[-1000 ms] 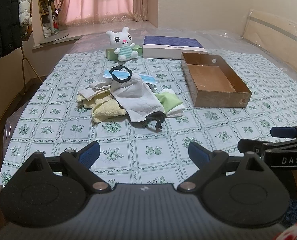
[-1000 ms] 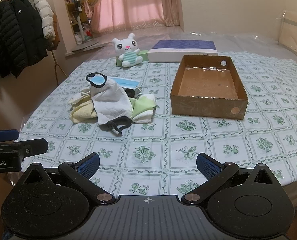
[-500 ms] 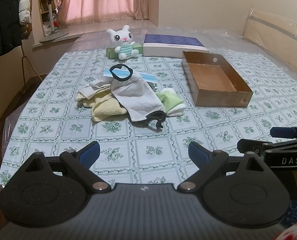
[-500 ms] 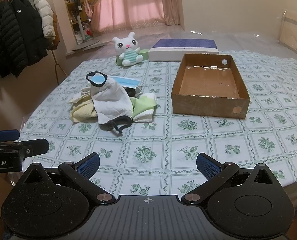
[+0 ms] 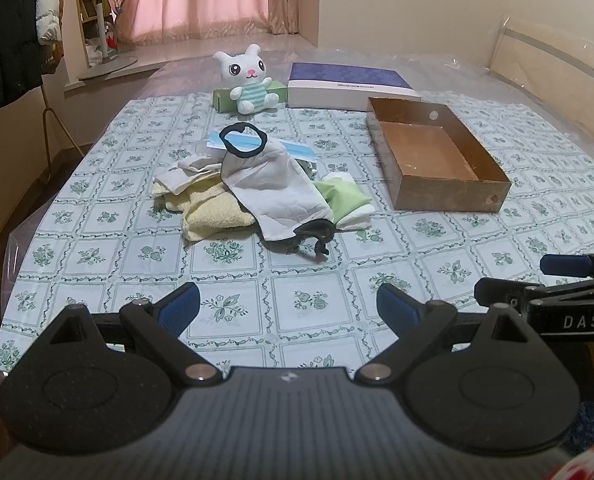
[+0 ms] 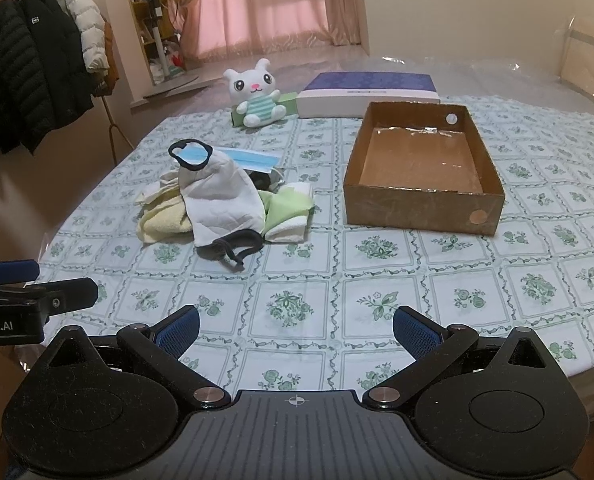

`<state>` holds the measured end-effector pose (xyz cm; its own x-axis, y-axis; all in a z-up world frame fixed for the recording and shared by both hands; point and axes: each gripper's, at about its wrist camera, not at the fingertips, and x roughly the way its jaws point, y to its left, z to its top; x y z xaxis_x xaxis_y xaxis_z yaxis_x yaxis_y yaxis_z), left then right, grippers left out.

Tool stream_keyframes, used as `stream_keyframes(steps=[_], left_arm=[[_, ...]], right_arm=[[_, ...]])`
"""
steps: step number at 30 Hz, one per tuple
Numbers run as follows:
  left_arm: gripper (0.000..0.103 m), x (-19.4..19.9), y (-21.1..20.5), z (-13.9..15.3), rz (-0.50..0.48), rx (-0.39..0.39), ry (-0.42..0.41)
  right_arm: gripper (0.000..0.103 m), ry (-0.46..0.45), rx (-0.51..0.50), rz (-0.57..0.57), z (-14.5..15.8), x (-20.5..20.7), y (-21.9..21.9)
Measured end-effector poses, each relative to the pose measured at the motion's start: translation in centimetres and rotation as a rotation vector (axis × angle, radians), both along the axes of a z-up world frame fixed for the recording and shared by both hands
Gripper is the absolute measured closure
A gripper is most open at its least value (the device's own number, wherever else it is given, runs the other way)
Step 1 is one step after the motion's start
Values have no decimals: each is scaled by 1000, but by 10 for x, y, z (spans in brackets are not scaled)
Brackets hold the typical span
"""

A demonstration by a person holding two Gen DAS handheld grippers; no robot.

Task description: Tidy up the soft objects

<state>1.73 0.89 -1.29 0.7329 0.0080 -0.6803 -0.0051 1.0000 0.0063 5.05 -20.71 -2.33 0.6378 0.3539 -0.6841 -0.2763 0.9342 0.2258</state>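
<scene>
Both tongs hang over the near edge of the bench (image 5: pixel 97 256), fingers spread wide and holding nothing: the left tongs (image 5: pixel 289 306) and, just to their right, the right tongs (image 6: pixel 295 330). Ahead of the left tongs lies a heap of soft things (image 5: pixel 257 188), a white cloth mask (image 6: pixel 221 200) on top with a yellow towel (image 5: pixel 213 212) under it. Ahead of the right tongs, beside the heap, stands an open cardboard box (image 6: pixel 421 202). Beyond sits a plush bunny (image 5: pixel 249 80).
</scene>
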Motion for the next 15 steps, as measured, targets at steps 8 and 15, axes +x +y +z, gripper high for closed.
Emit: stream_keyframes(steps=[8,15], left_arm=[[9,13,2,-5,5,0,25],[9,23,4,-10,8,0,43]], right_arm=[[0,18,2,1,-6,10,1],[0,35,5,2,-13,20,3]])
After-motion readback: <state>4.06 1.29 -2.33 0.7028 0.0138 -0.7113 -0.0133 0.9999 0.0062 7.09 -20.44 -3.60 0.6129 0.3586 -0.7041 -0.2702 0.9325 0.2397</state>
